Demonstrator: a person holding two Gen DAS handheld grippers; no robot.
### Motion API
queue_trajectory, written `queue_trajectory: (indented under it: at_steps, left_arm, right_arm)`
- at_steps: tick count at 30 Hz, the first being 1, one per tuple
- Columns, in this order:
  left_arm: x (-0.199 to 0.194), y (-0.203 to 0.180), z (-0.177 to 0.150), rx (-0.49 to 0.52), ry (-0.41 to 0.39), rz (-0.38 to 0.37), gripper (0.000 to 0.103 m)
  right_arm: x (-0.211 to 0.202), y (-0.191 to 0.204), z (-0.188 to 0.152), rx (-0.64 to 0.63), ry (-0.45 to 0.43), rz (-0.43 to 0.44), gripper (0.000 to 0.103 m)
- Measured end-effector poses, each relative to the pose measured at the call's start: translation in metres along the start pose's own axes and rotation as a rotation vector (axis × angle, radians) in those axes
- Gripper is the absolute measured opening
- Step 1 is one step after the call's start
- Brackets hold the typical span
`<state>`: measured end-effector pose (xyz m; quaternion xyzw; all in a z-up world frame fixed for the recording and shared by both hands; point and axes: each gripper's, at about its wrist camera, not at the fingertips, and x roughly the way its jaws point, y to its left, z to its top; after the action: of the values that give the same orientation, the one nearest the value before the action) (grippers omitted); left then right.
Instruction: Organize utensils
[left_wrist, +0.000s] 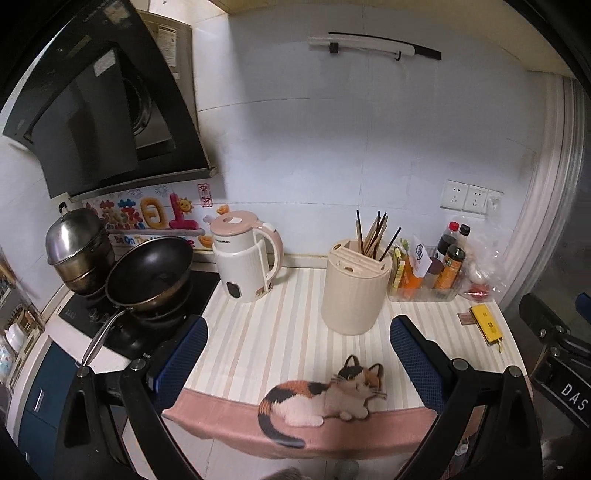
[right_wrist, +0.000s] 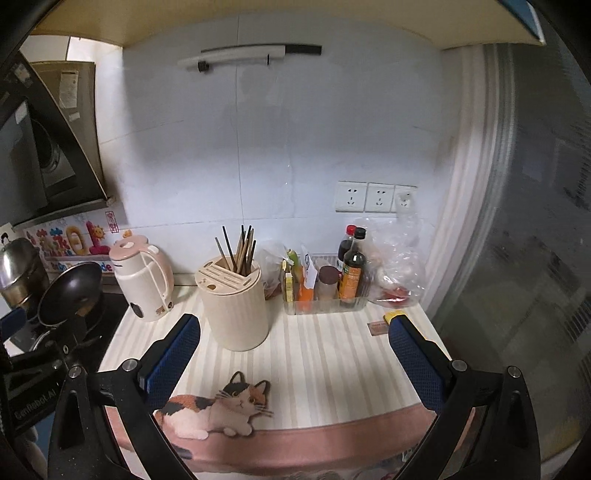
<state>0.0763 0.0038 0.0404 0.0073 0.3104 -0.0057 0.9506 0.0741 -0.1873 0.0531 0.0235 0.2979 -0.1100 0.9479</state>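
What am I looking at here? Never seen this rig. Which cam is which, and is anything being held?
No robot: a person carries two handheld claws, each with a fisheye camera looking along its blue-padded fingers. One picture is from the left claw, the other from the right claw. Both are open and hold nothing. On the striped counter mat stand a cream utensil holder with chopsticks, a pink-lidded kettle and a clear tray of condiment bottles. A pan sits on the stove at left.
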Motion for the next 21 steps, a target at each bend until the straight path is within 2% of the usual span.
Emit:
queue_trajectory:
  at_steps: [7,21]
  left_arm:
    - [-0.018,0.001,-0.010,-0.005,0.002,-0.006,0.101]
    - [-0.016,-0.003,-0.010,-0.008,0.022,0.017,0.101]
  right_arm:
    - [-0.028,0.002,-0.013,0.006,0.011,0.005,0.103]
    - [-0.027,-0.006,-0.008,-0.006,0.017,-0.003,0.103]
